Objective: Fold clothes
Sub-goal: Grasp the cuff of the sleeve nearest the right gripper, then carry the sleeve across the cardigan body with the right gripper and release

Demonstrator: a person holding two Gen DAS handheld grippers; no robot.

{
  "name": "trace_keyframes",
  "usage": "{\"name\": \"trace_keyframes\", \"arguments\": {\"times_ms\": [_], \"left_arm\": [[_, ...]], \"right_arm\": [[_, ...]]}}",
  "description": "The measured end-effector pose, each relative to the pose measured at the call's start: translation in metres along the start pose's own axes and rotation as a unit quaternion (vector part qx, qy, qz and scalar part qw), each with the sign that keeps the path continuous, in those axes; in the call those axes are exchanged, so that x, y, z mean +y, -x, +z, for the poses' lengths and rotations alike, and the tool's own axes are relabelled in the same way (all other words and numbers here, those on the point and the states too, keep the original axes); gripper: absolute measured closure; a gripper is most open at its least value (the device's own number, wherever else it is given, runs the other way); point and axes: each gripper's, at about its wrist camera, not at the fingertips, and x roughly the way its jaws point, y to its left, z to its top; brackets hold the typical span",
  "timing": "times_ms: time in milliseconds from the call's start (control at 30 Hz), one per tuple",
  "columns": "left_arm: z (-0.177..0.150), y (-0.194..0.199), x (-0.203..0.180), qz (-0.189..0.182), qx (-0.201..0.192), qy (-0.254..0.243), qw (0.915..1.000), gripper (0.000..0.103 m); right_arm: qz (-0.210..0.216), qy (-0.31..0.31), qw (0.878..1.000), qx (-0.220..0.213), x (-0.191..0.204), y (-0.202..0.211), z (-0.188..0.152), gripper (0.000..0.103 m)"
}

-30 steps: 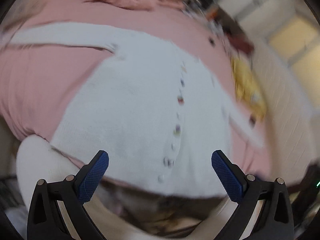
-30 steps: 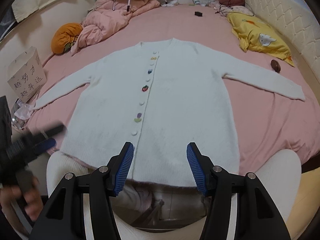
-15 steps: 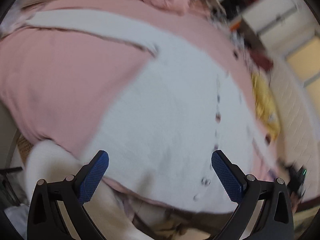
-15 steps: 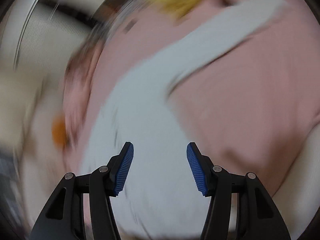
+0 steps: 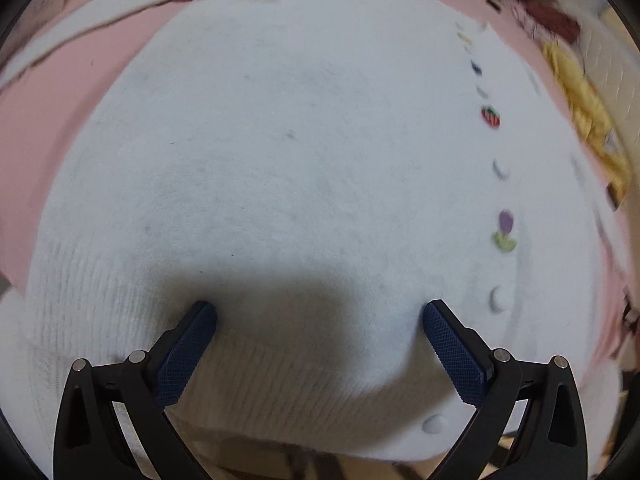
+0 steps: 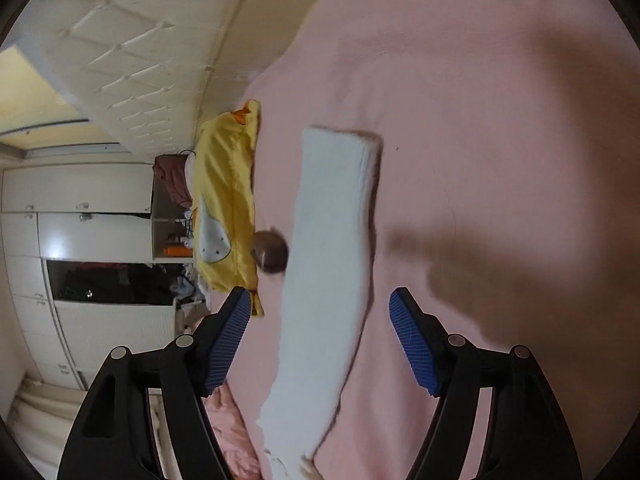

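My left gripper (image 5: pixel 320 320) spread wide, pressing cardigan (image 5: pixel 280 140) hem; right gripper (image 6: pixel 320 320) spread wide, straddling sleeve (image 6: pixel 332 240) toward 12 o'clock. Next I pinch, fold inward.

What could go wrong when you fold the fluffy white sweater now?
The left gripper presses open into the cardigan near its hem; closing there might pinch only a bunch of the top layer, so the fold could come out lumpy. The right gripper straddles the sleeve beside a small brown object, which dragging the sleeve might knock.
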Motion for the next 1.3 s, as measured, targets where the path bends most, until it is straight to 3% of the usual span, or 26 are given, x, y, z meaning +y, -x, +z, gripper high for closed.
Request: {"name": "trace_keyframes", "arguments": {"times_ms": [433, 500, 533, 567, 667, 800, 1033, 1167, 1300], "left_arm": [[0.001, -0.003, -0.010, 0.018, 0.010, 0.009, 0.9997, 0.000], [0.001, -0.004, -0.012, 0.022, 0.010, 0.009, 0.9997, 0.000], [0.001, -0.004, -0.013, 0.023, 0.010, 0.009, 0.9996, 0.000], [0.000, -0.004, -0.014, 0.024, 0.010, 0.009, 0.9996, 0.000], [-0.001, -0.004, -0.014, 0.021, 0.009, 0.008, 0.9997, 0.000], [-0.003, -0.004, -0.016, 0.021, 0.003, 0.006, 0.9998, 0.000], [-0.010, -0.003, -0.016, 0.013, -0.019, 0.003, 0.9997, 0.000], [-0.019, 0.000, -0.016, 0.004, -0.050, 0.000, 0.9987, 0.000], [-0.018, 0.004, -0.009, 0.000, -0.066, 0.001, 0.9978, 0.000]], "right_arm": [[0.019, 0.028, 0.999, 0.001, 0.013, -0.067, 0.047, 0.031], [0.015, 0.048, 0.999, -0.008, 0.013, -0.068, 0.044, 0.053], [-0.008, 0.062, 0.998, -0.008, 0.010, -0.069, 0.042, 0.087], [-0.042, 0.074, 0.996, -0.001, 0.006, -0.072, 0.040, 0.095], [-0.042, 0.092, 0.995, -0.008, 0.003, -0.067, 0.036, 0.096], [-0.064, 0.181, 0.981, -0.028, 0.046, -0.058, 0.016, 0.096], [-0.005, 0.282, 0.959, 0.009, 0.157, -0.069, -0.060, 0.096], [0.022, 0.380, 0.924, 0.044, 0.235, -0.095, -0.154, 0.096], [0.064, 0.435, 0.893, 0.093, 0.297, -0.108, -0.245, 0.096]]}}
